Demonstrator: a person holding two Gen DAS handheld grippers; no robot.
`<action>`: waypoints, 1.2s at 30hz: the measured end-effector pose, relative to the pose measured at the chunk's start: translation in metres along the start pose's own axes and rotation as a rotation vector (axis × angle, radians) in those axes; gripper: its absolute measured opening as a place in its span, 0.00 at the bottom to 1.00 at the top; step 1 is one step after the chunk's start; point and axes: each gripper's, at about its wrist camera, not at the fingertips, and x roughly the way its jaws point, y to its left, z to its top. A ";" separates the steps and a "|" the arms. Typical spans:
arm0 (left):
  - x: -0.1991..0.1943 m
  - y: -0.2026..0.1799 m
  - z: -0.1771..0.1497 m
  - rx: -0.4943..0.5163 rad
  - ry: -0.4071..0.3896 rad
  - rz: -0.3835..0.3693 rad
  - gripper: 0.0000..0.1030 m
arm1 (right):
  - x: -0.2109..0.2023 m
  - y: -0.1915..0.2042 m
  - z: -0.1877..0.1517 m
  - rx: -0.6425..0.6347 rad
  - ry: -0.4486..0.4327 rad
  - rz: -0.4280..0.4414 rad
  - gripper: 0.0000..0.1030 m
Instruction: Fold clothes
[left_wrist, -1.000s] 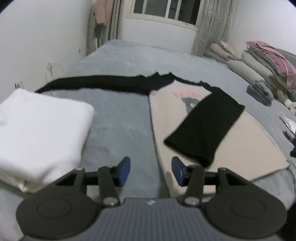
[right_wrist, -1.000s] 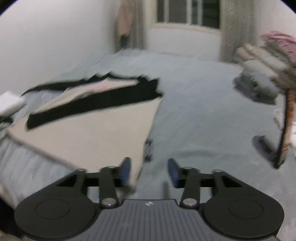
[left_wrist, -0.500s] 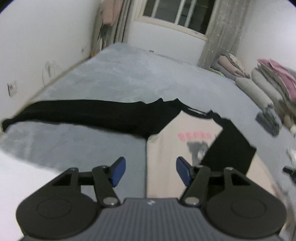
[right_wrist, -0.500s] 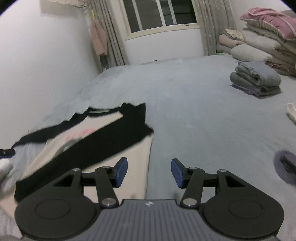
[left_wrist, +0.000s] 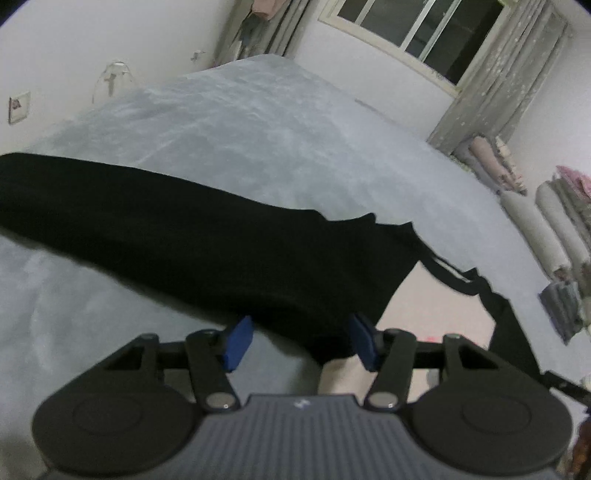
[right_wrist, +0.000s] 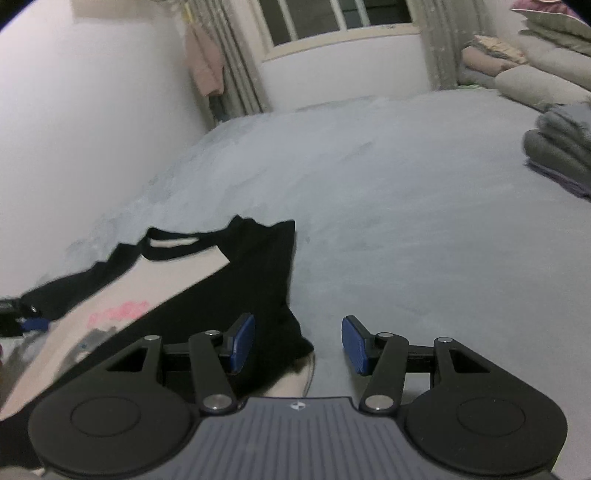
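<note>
Shirt (left_wrist: 436, 314) flat on grey bed (left_wrist: 277, 147), black sleeve (left_wrist: 166, 229) stretched toward bed's left edge, left gripper (left_wrist: 301, 343) closing, empty, above armpit, right gripper (right_wrist: 298, 343) half open, empty, over folded sleeve's edge.

Grey bed (left_wrist: 258, 122), beige-and-black shirt (left_wrist: 221, 251) spread flat, folded grey stack (right_wrist: 557, 155)

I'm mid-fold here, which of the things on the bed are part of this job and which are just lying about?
In the job:
- the beige shirt with black sleeves
- its outstretched black sleeve
- left gripper, jaws closing, nothing pinched
- right gripper, open

Lying about:
- folded grey stack
- pillows and bedding by the wall
- garment hanging by the curtain
</note>
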 end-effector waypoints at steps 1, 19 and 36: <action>0.001 0.002 0.000 -0.008 -0.004 -0.008 0.40 | 0.007 -0.001 0.000 -0.007 0.011 0.008 0.50; 0.004 0.008 0.001 -0.023 -0.039 0.051 0.06 | 0.029 0.034 -0.005 -0.227 0.006 -0.188 0.09; -0.054 0.079 0.045 -0.287 -0.131 0.114 0.47 | -0.024 0.052 0.003 -0.241 -0.122 -0.243 0.60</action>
